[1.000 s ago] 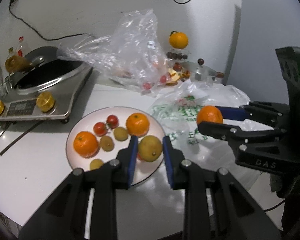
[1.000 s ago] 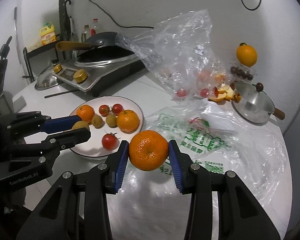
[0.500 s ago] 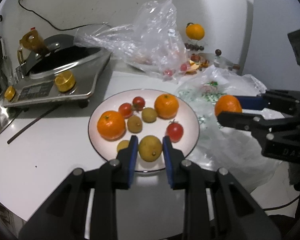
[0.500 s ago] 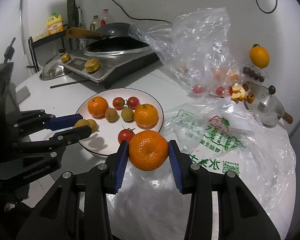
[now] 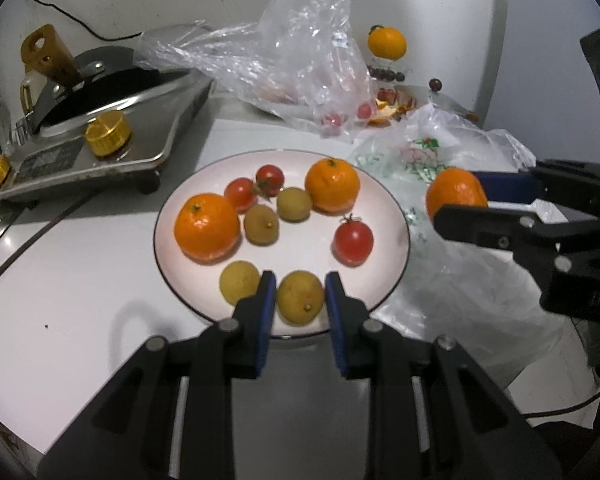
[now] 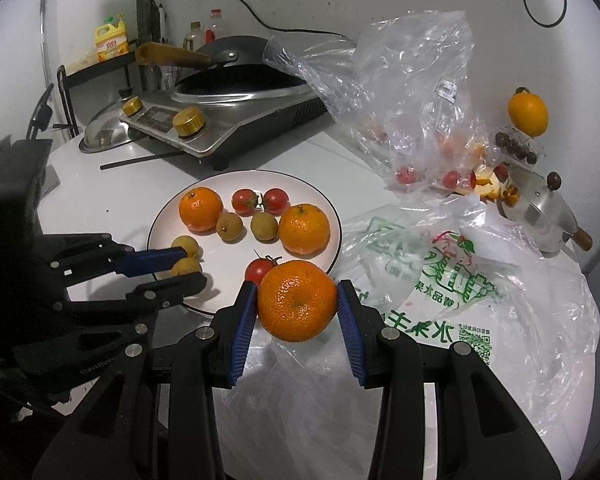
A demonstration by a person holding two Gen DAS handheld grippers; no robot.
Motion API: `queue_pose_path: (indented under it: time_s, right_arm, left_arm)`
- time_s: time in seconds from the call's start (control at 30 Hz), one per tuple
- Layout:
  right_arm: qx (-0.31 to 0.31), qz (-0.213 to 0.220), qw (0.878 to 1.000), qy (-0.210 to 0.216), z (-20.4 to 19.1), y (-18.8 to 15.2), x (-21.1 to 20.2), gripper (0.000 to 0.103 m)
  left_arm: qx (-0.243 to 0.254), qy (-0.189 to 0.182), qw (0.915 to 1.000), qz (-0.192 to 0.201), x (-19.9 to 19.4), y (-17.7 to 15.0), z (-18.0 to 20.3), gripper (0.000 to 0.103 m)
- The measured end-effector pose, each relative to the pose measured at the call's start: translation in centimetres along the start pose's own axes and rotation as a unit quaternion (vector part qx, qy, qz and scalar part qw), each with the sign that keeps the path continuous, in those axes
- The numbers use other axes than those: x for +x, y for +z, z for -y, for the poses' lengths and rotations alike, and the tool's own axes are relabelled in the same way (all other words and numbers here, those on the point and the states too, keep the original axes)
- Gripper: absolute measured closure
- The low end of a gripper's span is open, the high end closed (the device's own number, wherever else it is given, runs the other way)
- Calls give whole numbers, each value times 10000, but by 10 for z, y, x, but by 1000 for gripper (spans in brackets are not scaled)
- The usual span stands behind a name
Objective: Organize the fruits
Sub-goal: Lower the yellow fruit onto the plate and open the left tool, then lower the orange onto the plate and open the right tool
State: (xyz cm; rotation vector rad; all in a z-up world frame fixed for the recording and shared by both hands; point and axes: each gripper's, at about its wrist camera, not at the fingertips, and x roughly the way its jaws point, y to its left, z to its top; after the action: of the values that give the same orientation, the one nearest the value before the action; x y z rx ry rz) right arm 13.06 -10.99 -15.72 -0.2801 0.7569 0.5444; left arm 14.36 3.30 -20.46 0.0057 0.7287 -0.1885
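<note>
Ahead of both my claws spreads the white table, and on it, just past my left claw, sits the plate of fruit. Off to the right of that claw, under my right claw, lies a crumpled plastic bag printed with green Chinese characters and a small code square; I cannot read more of it. A yellow bottle far back on the left carries a label too small to read.

My right claw is clamped on a tangerine, pads on its two sides at the widest part. I judge it light, with soft, loose skin that bruises under a hard squeeze, so a gentle hold across the middle suits it.

My left claw is closed on a small tan fruit, low over the near rim of the plate. It looks firm, round and thin-shelled, likely to roll once freed.
</note>
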Motion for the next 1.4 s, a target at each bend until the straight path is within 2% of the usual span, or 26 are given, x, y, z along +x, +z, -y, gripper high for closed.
queue_pose_path:
  time_s: [0.23, 0.37, 0.53, 0.77, 1.17, 1.4]
  right_arm:
    - [-70, -34, 10000, -8, -8, 7, 4, 60]
    - [-83, -19, 10000, 5, -12, 13, 8, 60]
    - [-106, -42, 9999, 22, -17, 21, 16, 60]
    - [-171, -89, 9998, 112, -27, 31, 31, 60]
    - [-365, -316, 9982, 365, -52, 37, 62, 60]
    - [-401, -434, 9976, 347, -57, 34, 70, 60]
  left_arm:
    - [-71, -55, 9999, -78, 0, 2, -5, 76]
    - [-74, -110, 9999, -75, -3, 2, -7, 70]
    - [-109, -71, 9999, 88, -14, 6, -15, 68]
    - [-244, 17, 9994, 244, -25, 10, -35, 67]
    - [-489, 114, 9983, 300, -27, 9, -63, 67]
    - [-580, 151, 9978, 276, -26, 6, -69, 67]
